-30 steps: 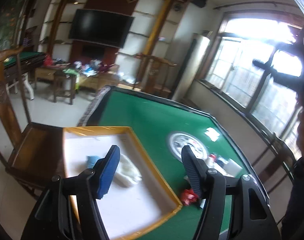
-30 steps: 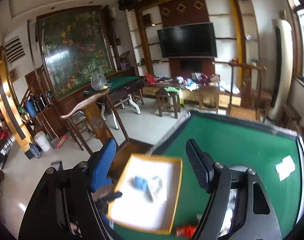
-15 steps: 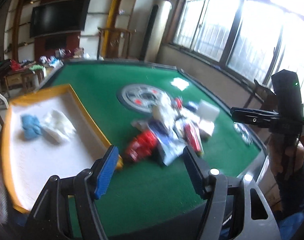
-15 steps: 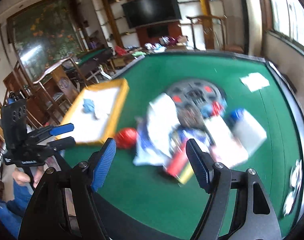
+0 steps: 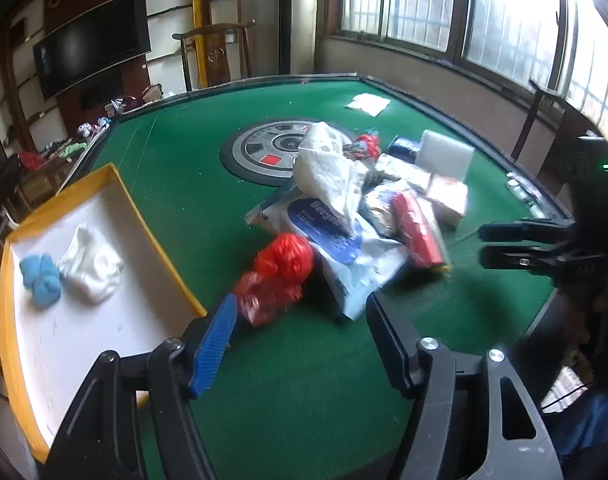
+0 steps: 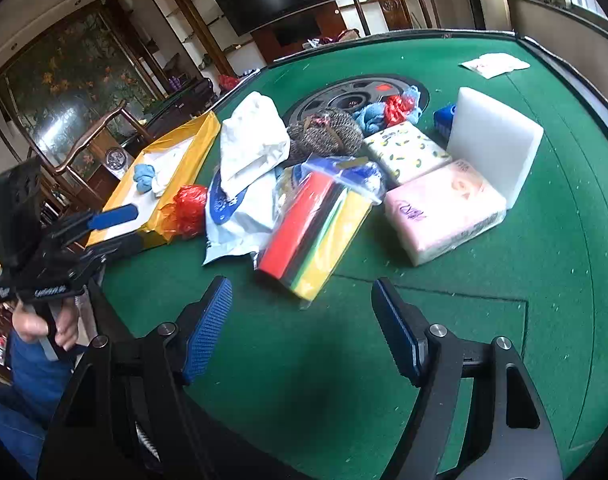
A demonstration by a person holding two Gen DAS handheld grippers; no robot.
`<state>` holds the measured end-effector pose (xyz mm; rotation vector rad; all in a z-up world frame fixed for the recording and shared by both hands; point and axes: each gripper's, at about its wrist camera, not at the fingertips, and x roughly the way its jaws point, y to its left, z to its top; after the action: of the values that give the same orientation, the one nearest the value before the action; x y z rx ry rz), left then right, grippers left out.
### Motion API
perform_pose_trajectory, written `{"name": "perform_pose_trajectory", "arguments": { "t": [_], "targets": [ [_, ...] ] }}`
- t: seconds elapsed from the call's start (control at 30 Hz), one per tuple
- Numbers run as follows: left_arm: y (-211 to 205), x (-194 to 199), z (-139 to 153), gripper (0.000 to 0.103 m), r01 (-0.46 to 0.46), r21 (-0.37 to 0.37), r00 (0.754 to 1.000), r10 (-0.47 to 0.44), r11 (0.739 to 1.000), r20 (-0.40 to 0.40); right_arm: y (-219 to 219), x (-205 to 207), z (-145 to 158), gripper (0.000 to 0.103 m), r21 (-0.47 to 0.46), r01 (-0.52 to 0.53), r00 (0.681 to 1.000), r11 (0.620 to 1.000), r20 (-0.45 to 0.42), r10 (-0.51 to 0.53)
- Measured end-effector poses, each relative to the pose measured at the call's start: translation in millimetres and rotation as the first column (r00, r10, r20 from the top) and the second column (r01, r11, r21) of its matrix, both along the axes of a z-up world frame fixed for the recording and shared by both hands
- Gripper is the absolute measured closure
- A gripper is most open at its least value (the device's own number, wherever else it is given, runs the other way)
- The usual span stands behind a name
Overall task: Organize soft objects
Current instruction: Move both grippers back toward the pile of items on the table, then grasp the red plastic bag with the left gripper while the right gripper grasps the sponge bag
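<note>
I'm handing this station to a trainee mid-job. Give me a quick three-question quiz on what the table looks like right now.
1. True or false: the yellow-rimmed tray already holds a blue cloth and a white cloth.
2. What lies nearest the tray's corner? A. the red plastic bag B. a glass bottle C. a book
3. Fill in: the white foam block stands right behind the ____ tissue pack.

Key: 1 true; 2 A; 3 pink.

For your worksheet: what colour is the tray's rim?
Yellow rim, seen best in the left wrist view.
</note>
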<state>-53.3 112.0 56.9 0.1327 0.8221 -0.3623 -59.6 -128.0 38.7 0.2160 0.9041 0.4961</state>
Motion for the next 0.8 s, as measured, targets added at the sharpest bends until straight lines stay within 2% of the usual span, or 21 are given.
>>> {"name": "perform_pose_trajectory", "arguments": {
  "t": [0.13, 0.33, 0.47, 0.57, 0.67, 0.8],
  "targets": [
    [-10, 25, -6, 0.036, -0.001, 0.068, 1.000, 0.003, 0.998, -0.031, -3, 3, -1, 0.030, 0.018, -0.003, 1.000, 1.000, -0.004, 0.003],
    [-13, 51, -23, 0.037, -0.012, 0.088, 0.993, 0.023, 0.996, -0.117, -5, 2, -5, 0.030, 0.039, -0.008, 1.000, 0.999, -0.013, 0.009],
    [-18, 46, -28, 0.051, 0.011, 0.066, 0.991, -0.002, 0.998, -0.133, -4, 6, -5, 0.030, 0.041, -0.008, 1.000, 0.999, -0.028, 0.010],
    [-16, 33, -28, 0.068, -0.001, 0.035, 0.992, 0.005, 0.999, -0.123, -3, 12, -4, 0.030, 0.040, -0.001, 0.999, 0.999, -0.052, 0.003],
    [-9, 24, -27, 0.069, -0.022, -0.044, 0.991, 0.016, 0.999, -0.131, 3, 22, -5, 0.030, 0.023, 0.006, 0.996, 1.000, -0.088, -0.004],
    [-12, 20, -28, 0.069, -0.047, -0.021, 0.993, 0.044, 0.999, -0.111, 14, 34, -6, 0.030, -0.036, 0.038, 0.992, 0.999, -0.116, -0.042]
  ]
}}
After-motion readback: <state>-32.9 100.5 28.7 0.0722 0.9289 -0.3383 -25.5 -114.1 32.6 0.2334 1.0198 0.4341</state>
